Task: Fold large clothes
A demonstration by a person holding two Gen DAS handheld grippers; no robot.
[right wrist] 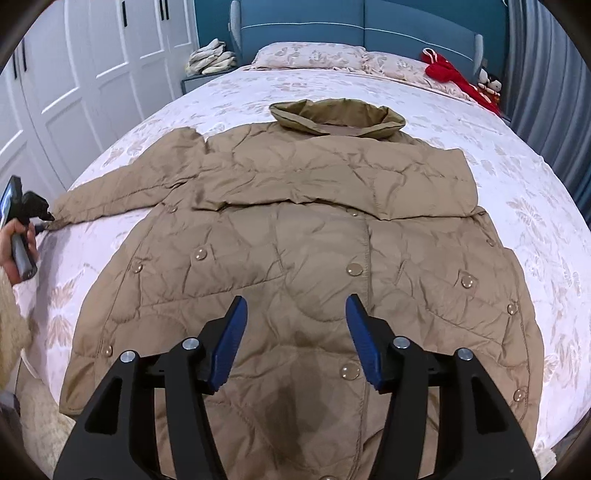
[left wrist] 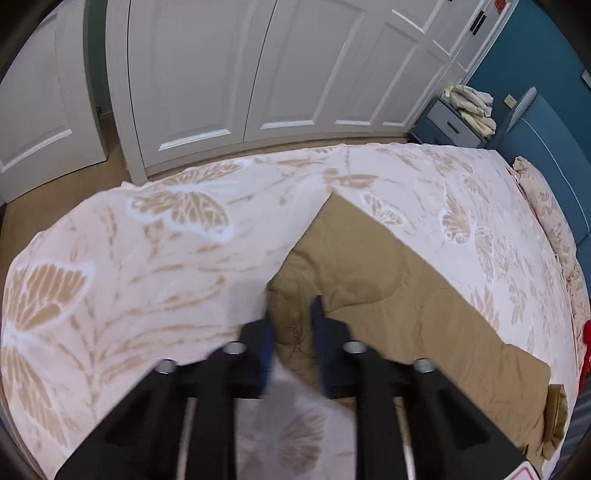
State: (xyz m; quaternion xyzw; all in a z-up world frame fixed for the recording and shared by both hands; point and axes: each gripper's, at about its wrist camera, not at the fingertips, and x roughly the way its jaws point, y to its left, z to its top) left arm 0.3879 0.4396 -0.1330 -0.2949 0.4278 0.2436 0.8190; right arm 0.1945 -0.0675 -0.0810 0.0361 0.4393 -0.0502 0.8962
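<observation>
A tan quilted jacket [right wrist: 295, 229] lies flat on the bed, collar [right wrist: 336, 118] toward the headboard, front snaps showing. Its right sleeve is folded across the chest [right wrist: 332, 177]. Its left sleeve [right wrist: 122, 192] stretches out to the left. My left gripper [left wrist: 291, 306] stands at the cuff of that sleeve [left wrist: 369, 266], its fingers around the cuff fabric; the frame is blurred. It also shows in the right wrist view [right wrist: 42, 218] at the sleeve end. My right gripper [right wrist: 295, 306] is open and empty above the jacket's lower front.
The bed has a pale butterfly-print cover [left wrist: 147, 251]. White wardrobe doors [left wrist: 240, 66] stand beyond it. A blue nightstand [left wrist: 448, 125] carries folded cloths. Pillows [right wrist: 314, 55] and a red garment [right wrist: 454, 77] lie by the blue headboard [right wrist: 351, 26].
</observation>
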